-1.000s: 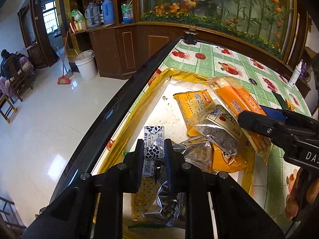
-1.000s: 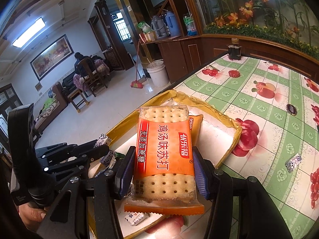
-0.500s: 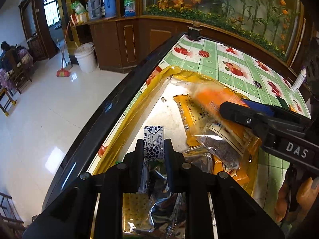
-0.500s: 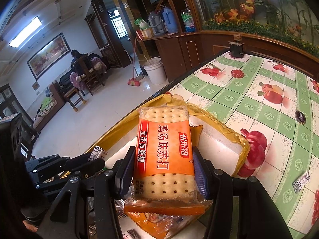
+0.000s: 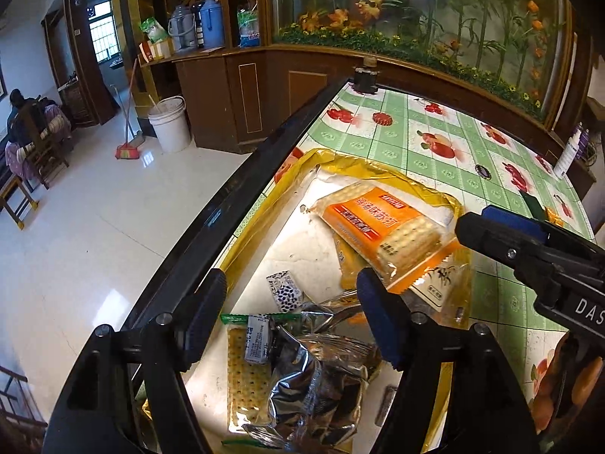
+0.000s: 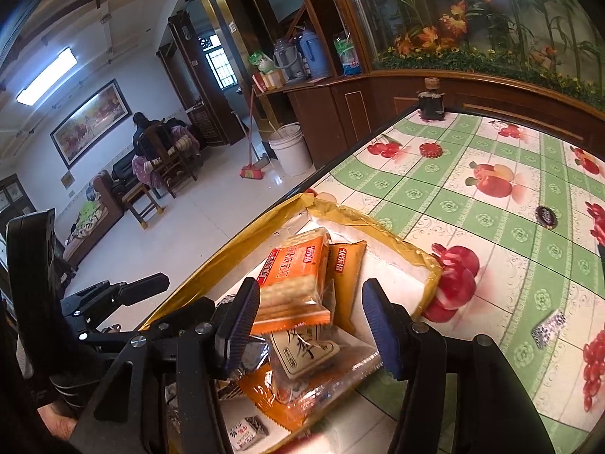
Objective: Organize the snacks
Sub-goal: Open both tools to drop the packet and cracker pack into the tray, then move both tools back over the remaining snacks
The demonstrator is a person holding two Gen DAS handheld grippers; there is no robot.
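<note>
Behind the table runs a long glass-fronted planter of bamboo and orange flowers [image 5: 435, 19] over dark wood cabinets, with a white bucket [image 5: 170, 123] and a broom [image 5: 129, 147] on the glossy tiled floor. Green-checked oilcloth printed with cherries and apples covers the table [image 5: 435, 151]. At its near edge sits a shallow tray [image 5: 245, 249] with a crinkled gold rim and a white floor, where the snacks are gathered. Largest among them is the orange soda-cracker pack [image 5: 382, 227], printed with red Chinese characters too blurred to read, lying free on top of a yellow packet [image 6: 346, 265] and a clear pouch with black calligraphy [image 6: 306, 352]. Nearer lie a crumpled silver foil bag [image 5: 314, 389], a green-edged cracker sleeve [image 5: 245, 374] and a small blue-and-white candy [image 5: 283, 291]. On the right gripper [image 6: 310, 314] "DAS" shows in white; its jaws are spreading and the pads stand clear of the orange pack. The left gripper [image 5: 291, 302] is also spreading its jaws, with the candy loose on the tray between them
</note>
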